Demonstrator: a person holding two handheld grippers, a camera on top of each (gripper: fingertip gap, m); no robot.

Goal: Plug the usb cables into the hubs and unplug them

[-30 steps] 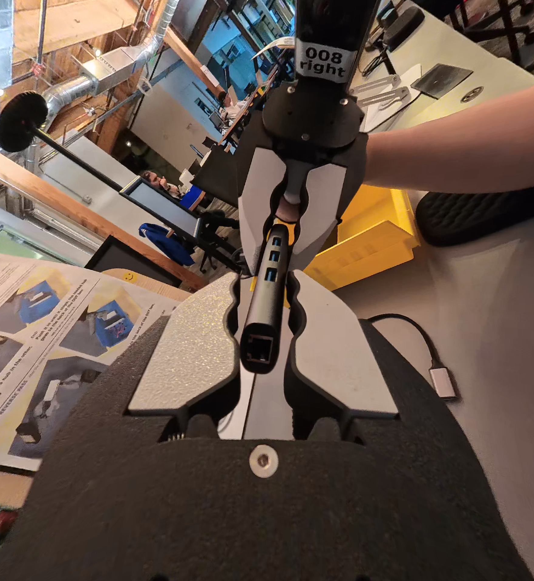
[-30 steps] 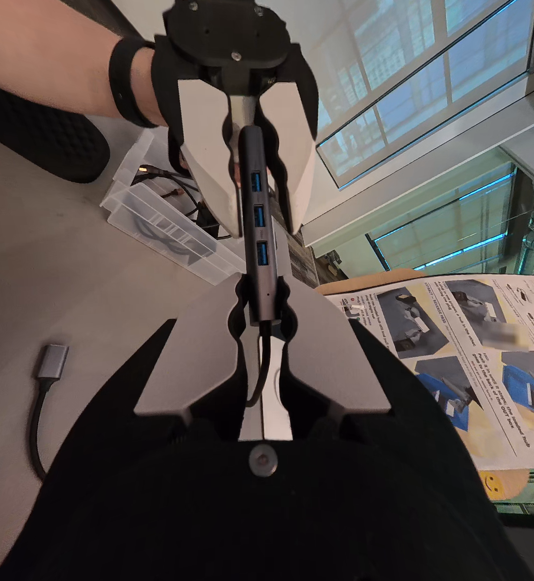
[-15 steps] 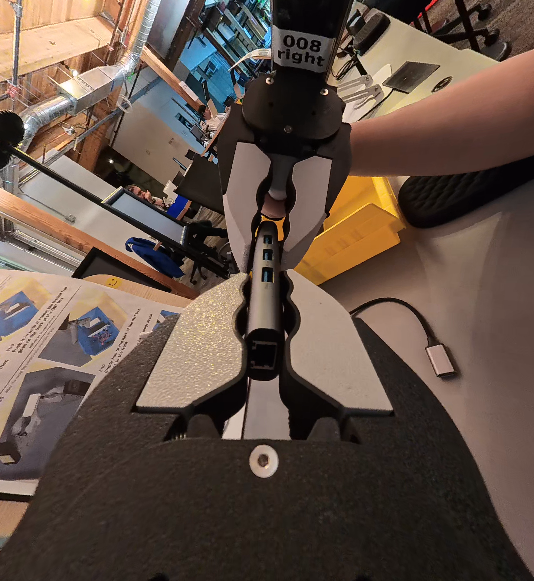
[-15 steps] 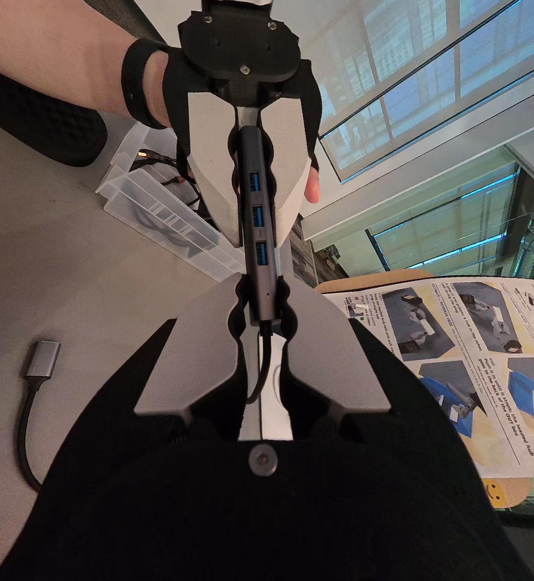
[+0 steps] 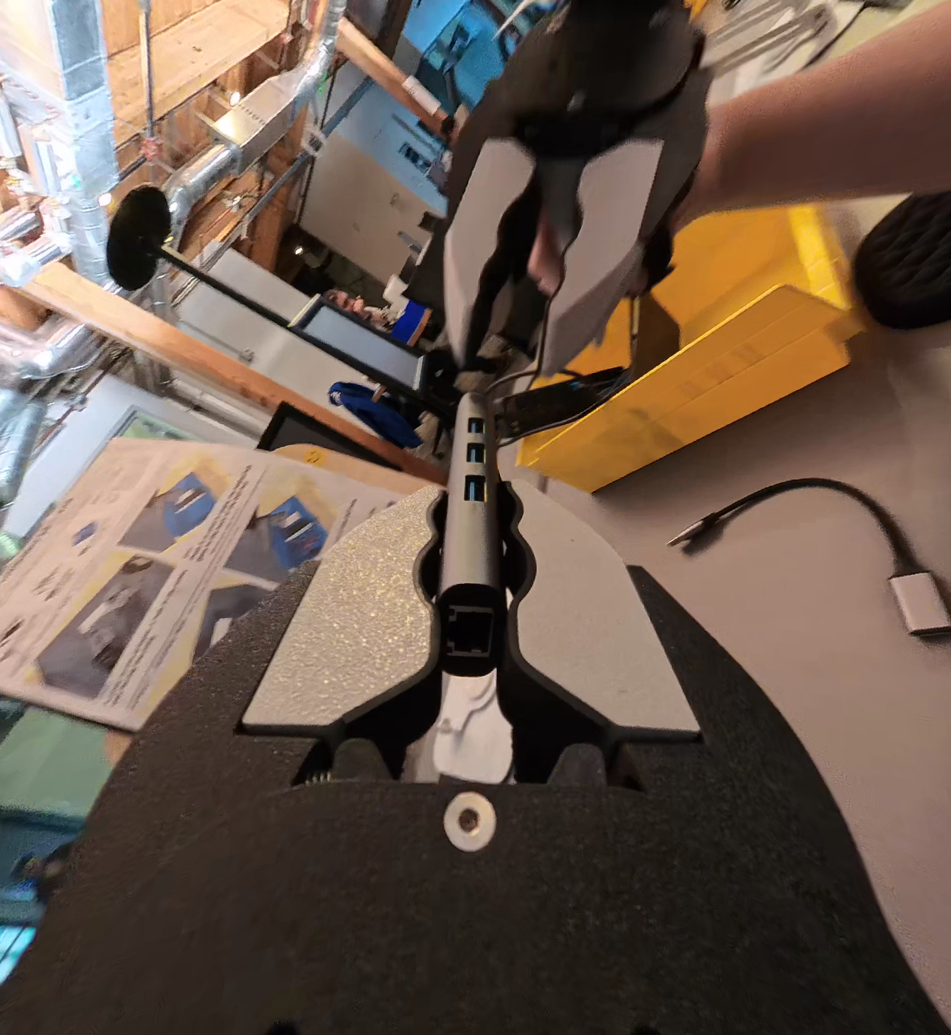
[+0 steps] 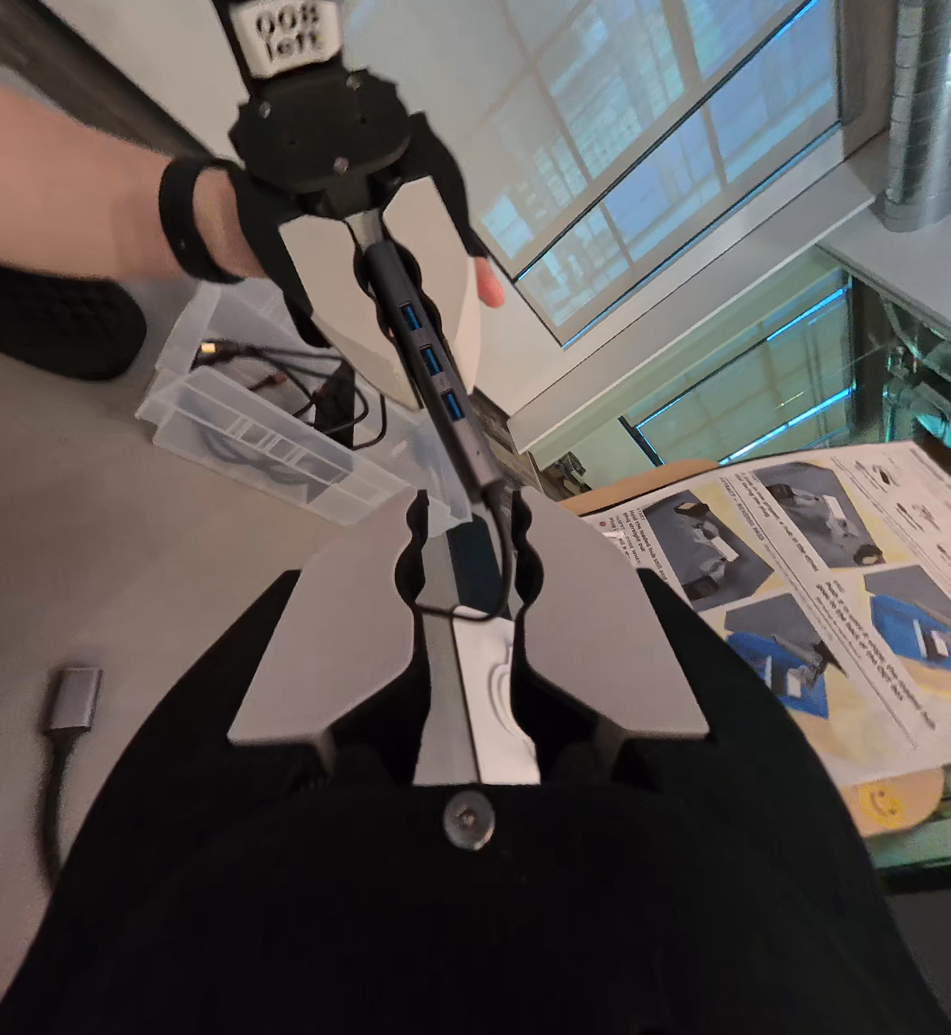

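Note:
A dark grey USB hub (image 5: 470,549) with three blue ports is clamped in my left gripper (image 5: 473,498), which is shut on its near end and holds it above the grey table (image 5: 797,756). My right gripper (image 5: 509,358) hangs beyond the hub's far end, open and apart from it. In the right wrist view my right gripper (image 6: 468,504) is open, and only the hub's thin black cable (image 6: 509,560) runs between its fingers. The hub (image 6: 434,369) sits there in the left gripper (image 6: 439,392). A short black cable with a silver plug (image 5: 921,605) lies on the table; it also shows in the right wrist view (image 6: 73,700).
A yellow bin (image 5: 713,381) stands behind the hub. A clear plastic box (image 6: 249,431) holds several cables. A printed instruction sheet (image 5: 126,560) lies at the table's edge. A black padded rest (image 5: 932,257) lies under the person's forearm. My hands' fingertips stand some 6 centimeters from each other.
My right gripper has opened, let go of the hub's cable end and drawn back from it. My left gripper stays shut on the hub, which has tilted slightly.

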